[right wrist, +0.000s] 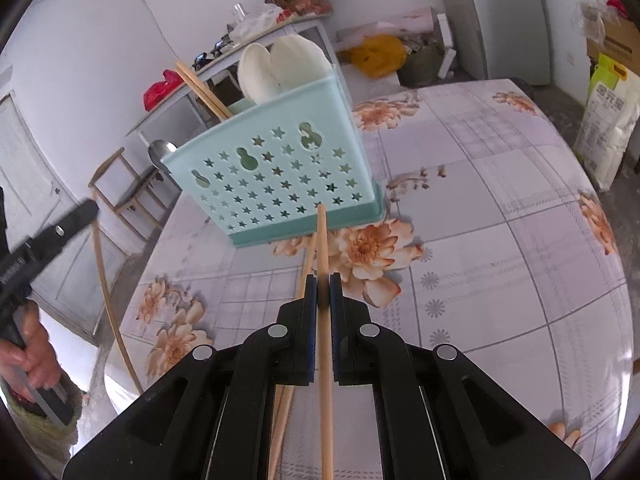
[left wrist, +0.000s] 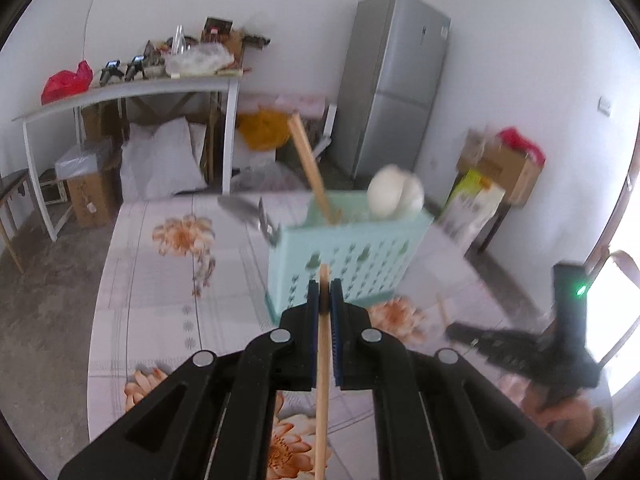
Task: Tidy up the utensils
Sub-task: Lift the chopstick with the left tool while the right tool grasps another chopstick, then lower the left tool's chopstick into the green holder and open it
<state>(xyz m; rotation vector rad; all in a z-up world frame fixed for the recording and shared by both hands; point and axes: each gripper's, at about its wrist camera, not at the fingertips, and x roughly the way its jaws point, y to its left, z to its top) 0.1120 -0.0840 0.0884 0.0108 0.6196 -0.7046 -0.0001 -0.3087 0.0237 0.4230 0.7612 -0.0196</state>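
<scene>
In the left wrist view my left gripper [left wrist: 325, 286] is shut on a wooden chopstick [left wrist: 322, 380] that pokes out toward the turquoise utensil holder [left wrist: 352, 256]. The holder has white spoons [left wrist: 396, 196], an upright chopstick [left wrist: 310, 168] and a metal spoon [left wrist: 244, 208] in it. My right gripper [right wrist: 323, 280] is shut on a second chopstick [right wrist: 325, 360], its tip near the holder's [right wrist: 280, 176] base. A third chopstick [right wrist: 302, 276] lies on the table under it. Each gripper also shows in the other's view: the right gripper [left wrist: 450, 330] and the left gripper [right wrist: 90, 208].
The floral tablecloth [right wrist: 500, 240] covers the table. A hand [right wrist: 32, 352] grips the left tool. Behind stand a white side table [left wrist: 132, 92] with clutter, a grey fridge [left wrist: 396, 100], boxes [left wrist: 500, 164] and a white sack [right wrist: 608, 120] on the floor.
</scene>
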